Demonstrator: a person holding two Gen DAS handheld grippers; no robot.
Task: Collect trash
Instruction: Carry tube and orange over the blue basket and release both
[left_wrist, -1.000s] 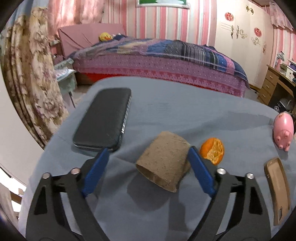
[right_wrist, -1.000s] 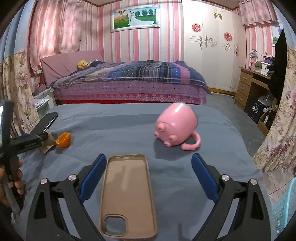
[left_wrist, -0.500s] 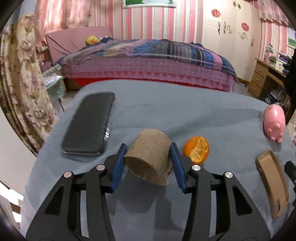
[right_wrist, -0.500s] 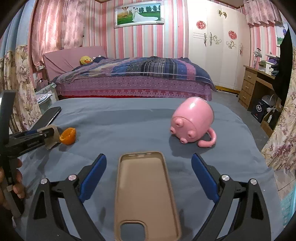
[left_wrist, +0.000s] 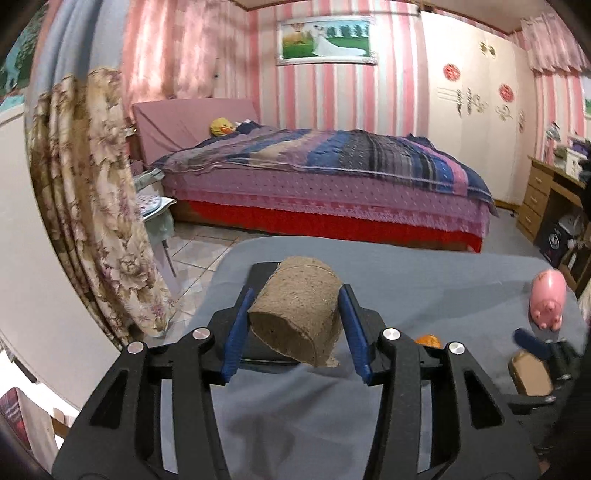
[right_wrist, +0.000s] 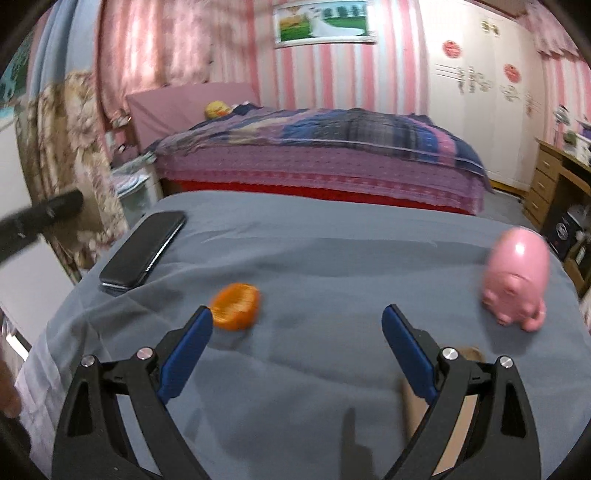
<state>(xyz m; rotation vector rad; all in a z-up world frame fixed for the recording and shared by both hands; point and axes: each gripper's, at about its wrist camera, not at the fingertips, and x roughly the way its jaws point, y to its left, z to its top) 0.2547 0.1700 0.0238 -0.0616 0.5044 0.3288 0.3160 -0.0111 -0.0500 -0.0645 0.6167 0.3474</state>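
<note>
My left tool (left_wrist: 295, 328) grips the cardboard tube (left_wrist: 295, 314), lifted above the black phone (right_wrist: 144, 254) and the grey tabletop (right_wrist: 314, 251). My right tool (right_wrist: 297, 339) is wide open and empty, its left finger (right_wrist: 184, 354) just beside the orange peel (right_wrist: 236, 305).

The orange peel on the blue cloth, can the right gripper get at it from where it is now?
Probably yes. The right gripper is open and empty, and the orange peel lies just beyond its left fingertip on bare cloth, nothing between. It needs a small shift left to straddle it.
</note>
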